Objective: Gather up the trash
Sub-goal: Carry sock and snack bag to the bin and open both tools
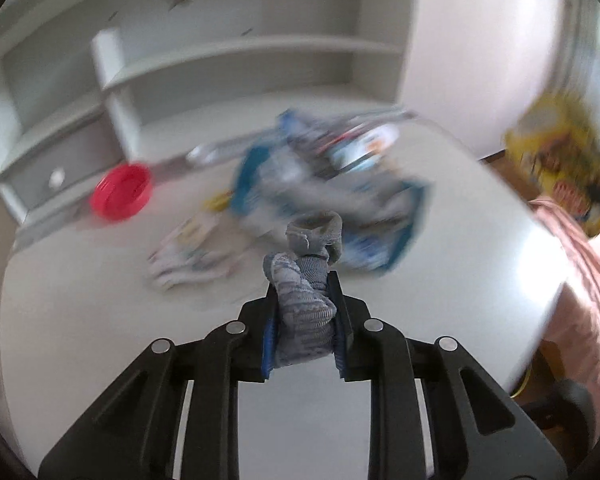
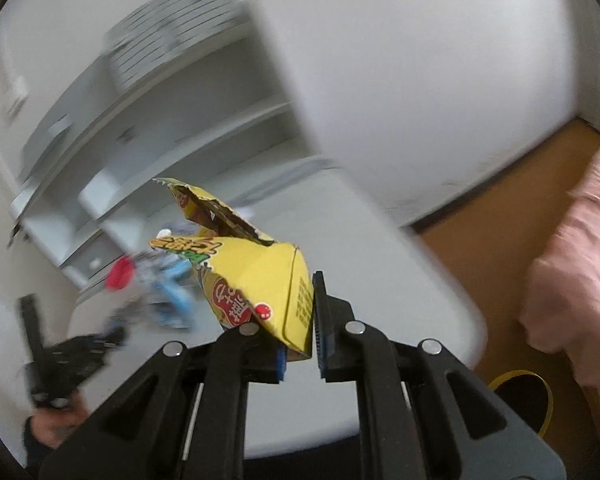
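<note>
My left gripper (image 1: 304,284) is shut on a crumpled grey knitted cloth (image 1: 306,320), lifted above the white table (image 1: 100,320). On the table beyond it lie a red cap (image 1: 122,192), a blurred blue-and-white plastic wrapper (image 1: 324,192) and a small pale wrapper (image 1: 188,252). My right gripper (image 2: 296,320) is shut on the corner of a torn yellow snack bag (image 2: 252,276), held over the table's right side. The same yellow snack bag (image 1: 560,168) shows at the right in the left wrist view. The left gripper (image 2: 72,360) appears blurred at the lower left of the right wrist view.
A white shelf unit (image 1: 220,60) stands behind the table. Pink fabric (image 2: 572,260) lies to the right over the brown floor (image 2: 500,240). A dark container with a yellow rim (image 2: 524,396) sits below the table's right edge.
</note>
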A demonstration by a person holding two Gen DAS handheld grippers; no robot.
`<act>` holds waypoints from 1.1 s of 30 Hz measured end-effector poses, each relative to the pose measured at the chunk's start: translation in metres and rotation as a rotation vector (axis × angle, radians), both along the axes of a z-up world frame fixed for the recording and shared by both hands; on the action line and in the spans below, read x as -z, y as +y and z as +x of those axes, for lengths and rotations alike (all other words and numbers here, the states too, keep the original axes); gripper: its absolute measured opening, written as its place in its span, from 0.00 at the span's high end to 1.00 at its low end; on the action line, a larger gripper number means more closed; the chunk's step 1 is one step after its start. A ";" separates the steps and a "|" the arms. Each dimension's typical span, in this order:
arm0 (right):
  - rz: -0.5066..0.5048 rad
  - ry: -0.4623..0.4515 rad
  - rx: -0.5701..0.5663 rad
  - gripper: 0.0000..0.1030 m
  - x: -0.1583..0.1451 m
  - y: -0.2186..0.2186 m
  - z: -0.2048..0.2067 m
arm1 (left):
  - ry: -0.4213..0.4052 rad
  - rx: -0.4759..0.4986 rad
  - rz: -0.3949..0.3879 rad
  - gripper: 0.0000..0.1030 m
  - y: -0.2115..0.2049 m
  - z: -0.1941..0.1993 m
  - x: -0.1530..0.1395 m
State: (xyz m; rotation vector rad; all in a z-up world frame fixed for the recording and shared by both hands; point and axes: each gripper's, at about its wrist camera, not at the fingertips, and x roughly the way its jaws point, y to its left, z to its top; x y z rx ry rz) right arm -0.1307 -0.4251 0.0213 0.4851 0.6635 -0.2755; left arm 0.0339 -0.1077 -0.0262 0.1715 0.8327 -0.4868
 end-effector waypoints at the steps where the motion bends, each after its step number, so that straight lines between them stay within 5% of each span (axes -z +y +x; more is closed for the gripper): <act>1: 0.002 0.009 0.048 0.89 0.005 -0.015 -0.014 | -0.008 0.033 -0.018 0.79 -0.015 -0.005 -0.006; 9: 0.022 0.125 0.412 0.89 0.064 -0.121 -0.129 | 0.007 0.386 -0.086 0.79 -0.171 -0.069 -0.011; 17: 0.081 0.305 0.615 0.89 0.149 -0.192 -0.214 | 0.092 0.721 -0.071 0.79 -0.327 -0.160 0.043; 27: 0.226 0.530 0.694 0.89 0.261 -0.230 -0.265 | 0.233 0.890 0.059 0.79 -0.440 -0.208 0.156; 33: 0.297 0.600 0.683 0.89 0.300 -0.237 -0.273 | 0.298 0.918 0.128 0.79 -0.473 -0.224 0.212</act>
